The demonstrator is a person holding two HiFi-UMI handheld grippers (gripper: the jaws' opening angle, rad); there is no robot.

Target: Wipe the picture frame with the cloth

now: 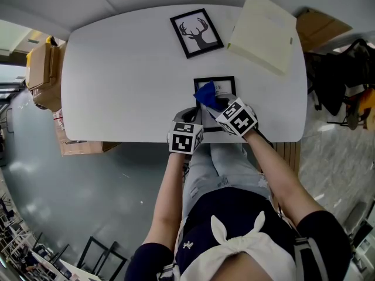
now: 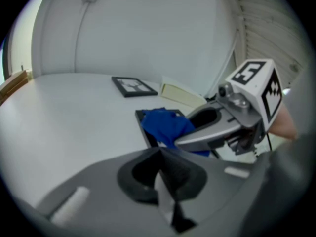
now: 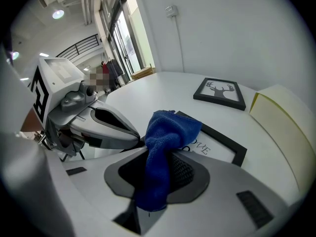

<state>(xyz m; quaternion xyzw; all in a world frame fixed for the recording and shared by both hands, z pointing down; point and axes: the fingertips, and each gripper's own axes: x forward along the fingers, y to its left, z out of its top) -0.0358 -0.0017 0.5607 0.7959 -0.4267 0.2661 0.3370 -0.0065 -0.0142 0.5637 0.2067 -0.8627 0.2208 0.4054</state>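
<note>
Right gripper clenches cloth on picture frame (long axis away); left gripper pinches its corner

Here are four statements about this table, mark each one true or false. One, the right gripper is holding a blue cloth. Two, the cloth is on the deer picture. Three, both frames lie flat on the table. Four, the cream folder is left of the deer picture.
1. True. The right gripper is shut on the blue cloth.
2. False. The cloth hangs over the nearer lettered frame; the deer frame lies farther off, uncovered.
3. True. Both lie flat on the white table.
4. False. In the head view the cream folder lies to the right of the deer frame.
</note>
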